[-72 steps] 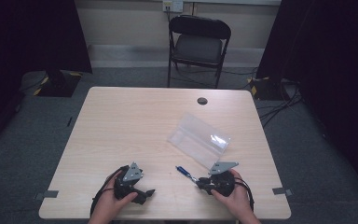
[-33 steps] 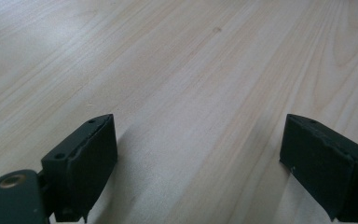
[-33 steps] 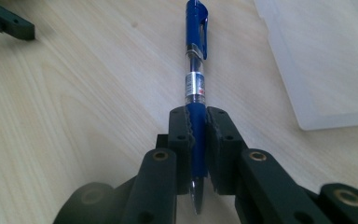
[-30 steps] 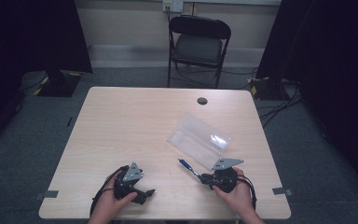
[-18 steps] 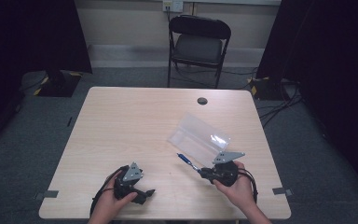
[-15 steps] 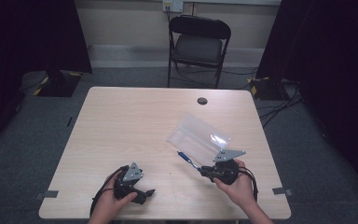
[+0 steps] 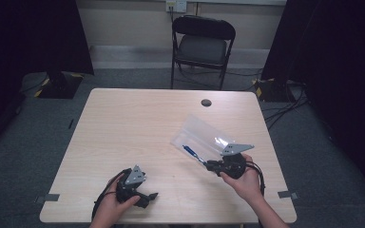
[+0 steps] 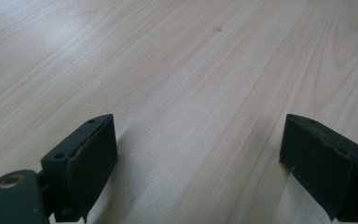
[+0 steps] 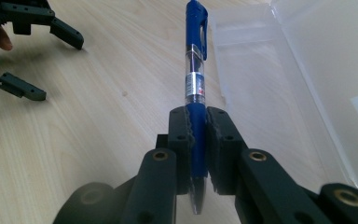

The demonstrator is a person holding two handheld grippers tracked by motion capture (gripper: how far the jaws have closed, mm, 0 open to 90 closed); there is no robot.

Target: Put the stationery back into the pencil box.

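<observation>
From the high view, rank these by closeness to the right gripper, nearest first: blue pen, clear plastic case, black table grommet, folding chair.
1. Blue pen: clamped in the right gripper, sticking out toward the table's middle.
2. Clear plastic case: lying on the table just beyond the pen.
3. Black table grommet: near the table's far edge.
4. Folding chair: on the floor beyond the table.

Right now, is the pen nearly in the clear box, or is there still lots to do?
Done: the right gripper has its jaws shut on the blue pen, lifted off the table. In hand: the pen points at the near corner of the clear plastic box, which looks open in the right gripper view. Left: probably moving the pen into the box and letting go. The left gripper rests open on the table.
</observation>
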